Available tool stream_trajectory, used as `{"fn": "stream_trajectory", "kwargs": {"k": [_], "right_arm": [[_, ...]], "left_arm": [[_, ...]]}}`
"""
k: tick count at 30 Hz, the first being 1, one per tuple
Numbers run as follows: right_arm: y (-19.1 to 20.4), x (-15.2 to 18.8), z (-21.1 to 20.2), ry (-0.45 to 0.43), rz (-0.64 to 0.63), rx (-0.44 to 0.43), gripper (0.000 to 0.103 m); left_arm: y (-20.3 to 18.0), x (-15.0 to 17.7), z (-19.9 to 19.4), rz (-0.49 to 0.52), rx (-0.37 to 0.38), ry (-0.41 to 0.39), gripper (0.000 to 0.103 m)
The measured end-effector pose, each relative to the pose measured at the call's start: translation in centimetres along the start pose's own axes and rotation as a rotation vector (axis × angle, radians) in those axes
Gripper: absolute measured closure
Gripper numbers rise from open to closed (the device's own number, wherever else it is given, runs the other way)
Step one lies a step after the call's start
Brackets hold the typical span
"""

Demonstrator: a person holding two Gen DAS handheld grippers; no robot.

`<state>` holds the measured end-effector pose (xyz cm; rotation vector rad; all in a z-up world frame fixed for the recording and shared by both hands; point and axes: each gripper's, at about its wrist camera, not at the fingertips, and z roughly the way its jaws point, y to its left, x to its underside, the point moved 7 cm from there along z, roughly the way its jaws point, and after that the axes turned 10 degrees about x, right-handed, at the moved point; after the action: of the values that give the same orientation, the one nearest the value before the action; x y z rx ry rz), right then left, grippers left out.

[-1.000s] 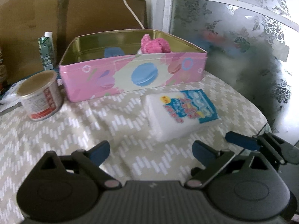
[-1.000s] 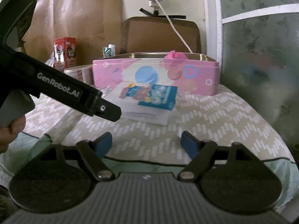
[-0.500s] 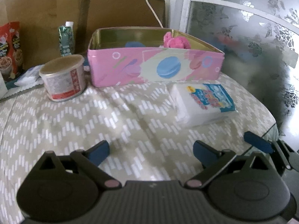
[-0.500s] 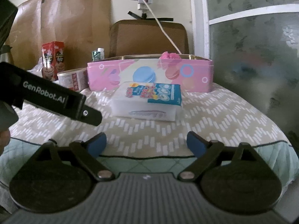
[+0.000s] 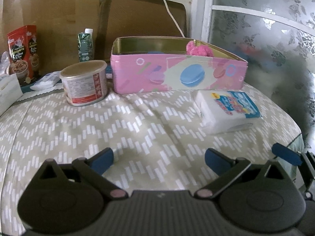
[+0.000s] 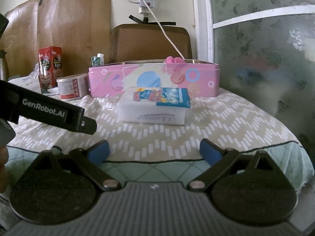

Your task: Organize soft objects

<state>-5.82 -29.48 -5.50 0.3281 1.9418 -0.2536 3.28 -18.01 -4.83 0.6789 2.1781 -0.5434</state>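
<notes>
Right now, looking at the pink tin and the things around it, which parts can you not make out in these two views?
- Inside of the pink tin: in the right wrist view its front wall hides the floor; only the top of the pink fluffy toy shows.
- A blue thing in the tin, left wrist view: only a sliver above the rim.
- Print on the tissue pack: blurred.
- Green carton: the tin hides most of it in the right wrist view.

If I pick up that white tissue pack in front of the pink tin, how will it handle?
The tissue pack looks soft and plastic-wrapped, so it will probably squash under a squeeze and could feel slick. It seems light for its bulk. Lying flat on the patterned cloth, it's unlikely to roll.
</notes>
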Motion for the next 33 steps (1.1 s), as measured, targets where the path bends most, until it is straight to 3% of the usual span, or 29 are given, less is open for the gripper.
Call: {"fn": "stream_trajectory", "kwargs": {"k": [27, 33], "right_arm": [[0.37, 0.14, -0.78, 0.037, 0.004, 0.005, 0.001], [0.25, 0.2, -0.72, 0.036, 0.007, 0.0, 0.001]], "left_arm": [[0.08, 0.37, -0.17, 0.022, -0.014, 0.035, 0.0], [-0.24, 0.68, -0.07, 0.068, -0.049, 0.051, 0.0]]}}
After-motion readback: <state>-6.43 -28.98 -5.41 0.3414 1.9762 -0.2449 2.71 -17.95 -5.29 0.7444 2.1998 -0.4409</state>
